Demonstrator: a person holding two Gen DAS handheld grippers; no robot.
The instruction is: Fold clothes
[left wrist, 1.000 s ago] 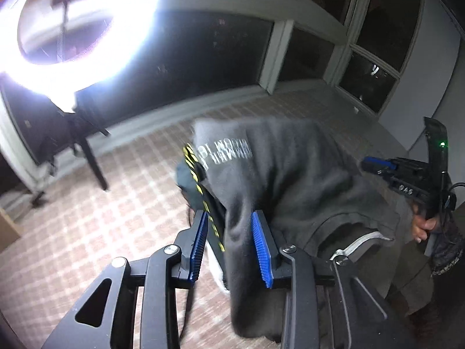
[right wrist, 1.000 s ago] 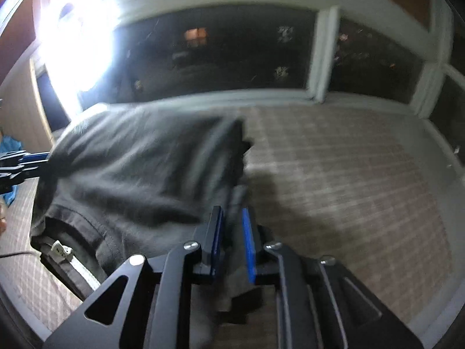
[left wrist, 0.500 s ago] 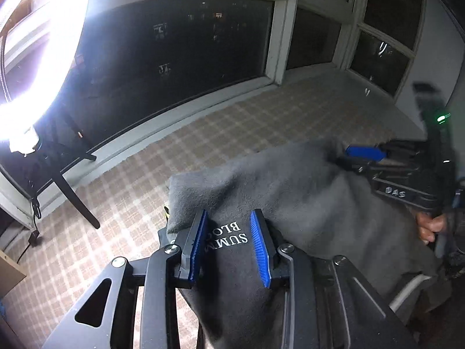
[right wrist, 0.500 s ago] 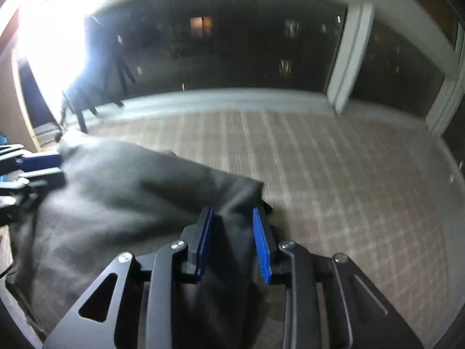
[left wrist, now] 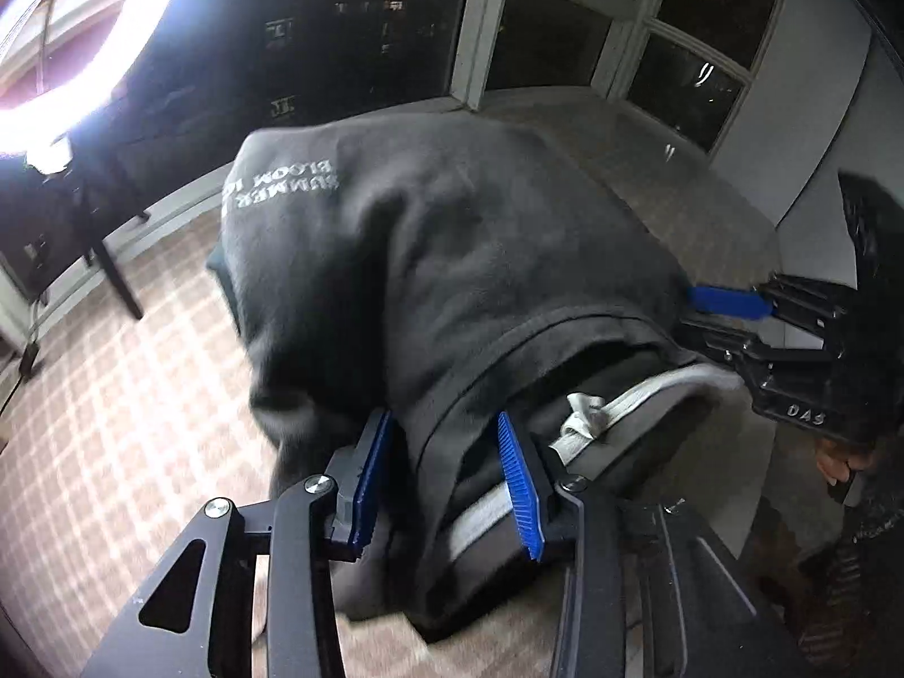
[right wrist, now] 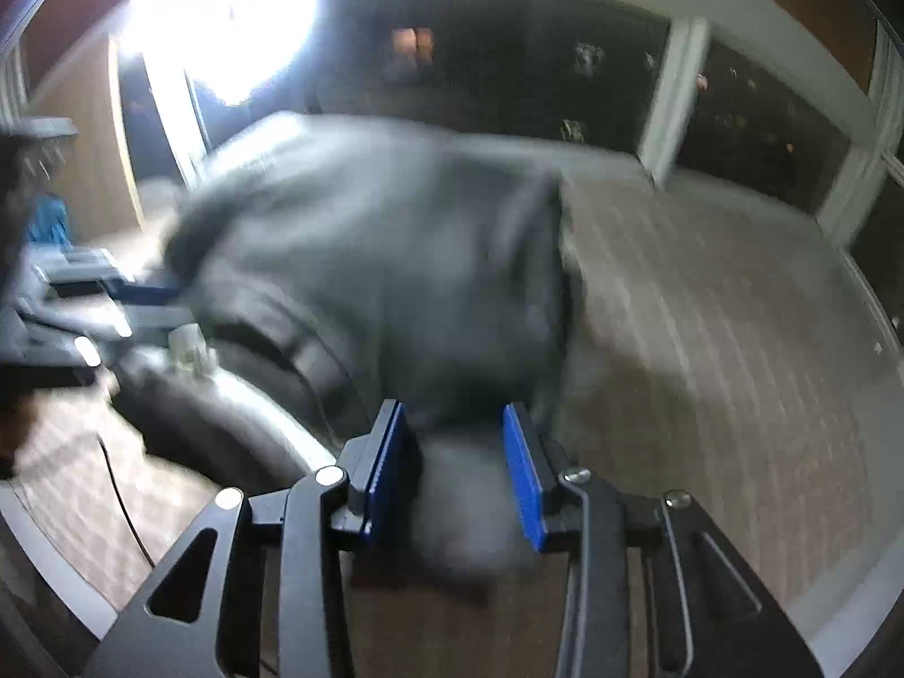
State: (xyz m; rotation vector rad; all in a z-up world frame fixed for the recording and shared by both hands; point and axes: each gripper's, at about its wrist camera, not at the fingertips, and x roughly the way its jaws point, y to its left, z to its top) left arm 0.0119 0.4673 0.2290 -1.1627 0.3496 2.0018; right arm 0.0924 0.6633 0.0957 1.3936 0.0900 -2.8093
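A dark grey hoodie (left wrist: 452, 260) with white lettering and a white drawstring lies bunched on the checked surface; it also shows, blurred, in the right wrist view (right wrist: 395, 282). My left gripper (left wrist: 446, 480) has its jaws apart with a fold of the hoodie's hem lying between them. My right gripper (right wrist: 452, 469) has its jaws apart too, with the hoodie's edge between them. The right gripper also shows in the left wrist view (left wrist: 729, 305) at the garment's far side. The left gripper shows blurred in the right wrist view (right wrist: 107, 288).
The checked tablecloth (left wrist: 130, 395) covers the surface. A bright ring light (left wrist: 73, 39) on a stand (left wrist: 113, 271) is at the left. Dark windows with white frames (left wrist: 474, 34) run behind. The surface's right edge (right wrist: 870, 305) is near the window wall.
Both grippers' jaws have spread wider. The hoodie has been flipped over into a folded heap, and its hem and drawstring now show near the left gripper.
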